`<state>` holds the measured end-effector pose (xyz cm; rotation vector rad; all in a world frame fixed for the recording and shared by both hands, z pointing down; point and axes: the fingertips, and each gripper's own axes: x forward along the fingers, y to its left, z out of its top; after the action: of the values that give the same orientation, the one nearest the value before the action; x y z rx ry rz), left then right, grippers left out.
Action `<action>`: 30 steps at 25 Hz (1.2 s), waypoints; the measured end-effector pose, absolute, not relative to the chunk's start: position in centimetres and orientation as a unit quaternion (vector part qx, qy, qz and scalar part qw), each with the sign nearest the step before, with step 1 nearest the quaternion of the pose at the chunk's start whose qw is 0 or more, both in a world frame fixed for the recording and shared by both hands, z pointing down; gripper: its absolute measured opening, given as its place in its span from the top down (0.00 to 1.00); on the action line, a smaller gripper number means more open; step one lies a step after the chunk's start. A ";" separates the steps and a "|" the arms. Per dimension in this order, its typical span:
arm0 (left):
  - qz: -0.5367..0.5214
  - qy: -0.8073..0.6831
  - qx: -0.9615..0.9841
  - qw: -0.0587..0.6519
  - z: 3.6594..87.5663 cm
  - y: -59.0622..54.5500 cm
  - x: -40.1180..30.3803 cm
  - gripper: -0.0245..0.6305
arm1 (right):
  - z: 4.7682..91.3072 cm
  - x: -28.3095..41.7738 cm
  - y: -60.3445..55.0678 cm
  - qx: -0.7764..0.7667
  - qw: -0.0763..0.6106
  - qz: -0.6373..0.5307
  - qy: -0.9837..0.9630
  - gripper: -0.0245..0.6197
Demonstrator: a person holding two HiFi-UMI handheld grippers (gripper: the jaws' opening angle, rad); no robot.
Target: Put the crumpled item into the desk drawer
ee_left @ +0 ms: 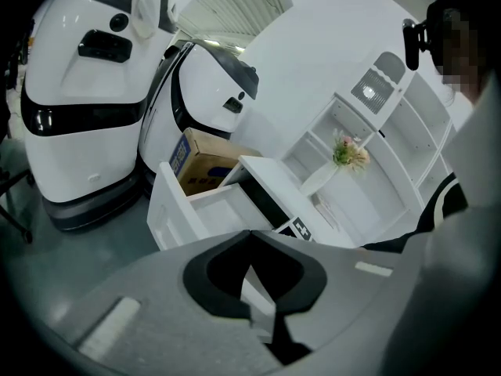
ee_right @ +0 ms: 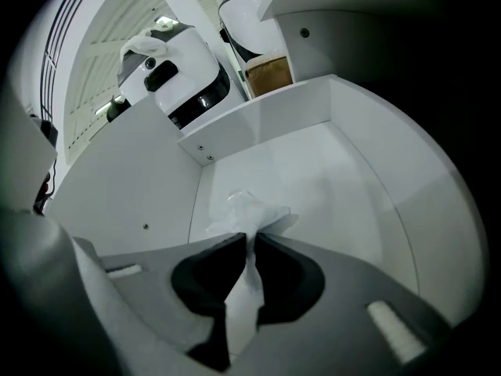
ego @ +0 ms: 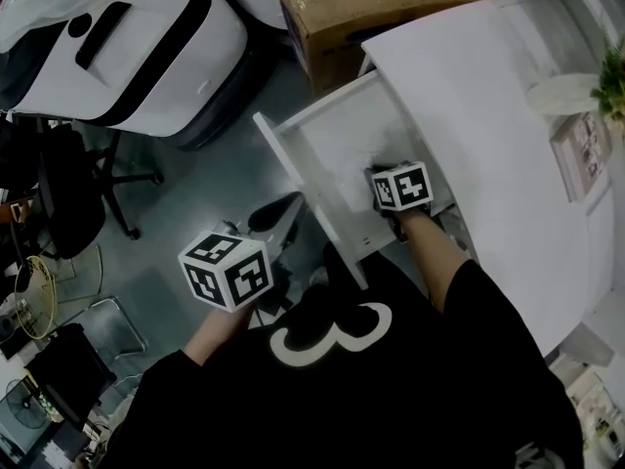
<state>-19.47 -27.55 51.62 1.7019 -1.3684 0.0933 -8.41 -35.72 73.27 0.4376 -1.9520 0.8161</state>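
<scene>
The white desk drawer [ego: 293,164] stands pulled out from the white desk [ego: 488,115]. My right gripper [ego: 400,189] is down inside it. In the right gripper view the jaws [ee_right: 250,240] are shut on a crumpled white tissue-like item [ee_right: 252,208], whose bunched end sticks out past the tips just above the drawer floor [ee_right: 313,178]. My left gripper [ego: 227,270] hangs outside the drawer, low at the left over the floor. Its jaws [ee_left: 250,237] are shut with nothing in them and point toward the open drawer [ee_left: 192,210].
A cardboard box [ego: 371,13] sits on the floor behind the drawer. Large white machines [ego: 137,47] stand at the far left. A black office chair [ego: 68,193] is at the left. A plant [ego: 610,81] and shelves sit on the desk's right side.
</scene>
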 end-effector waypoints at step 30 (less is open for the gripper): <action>0.005 -0.513 0.757 0.405 45.0 -23.1 -15.2 0.95 | 53.1 -4.3 -32.3 0.250 0.299 0.261 -0.883 0.64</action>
<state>-15.20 -23.09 45.05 1.9096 -1.2943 0.0131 -4.25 -32.33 53.06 0.6630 -2.3460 0.6925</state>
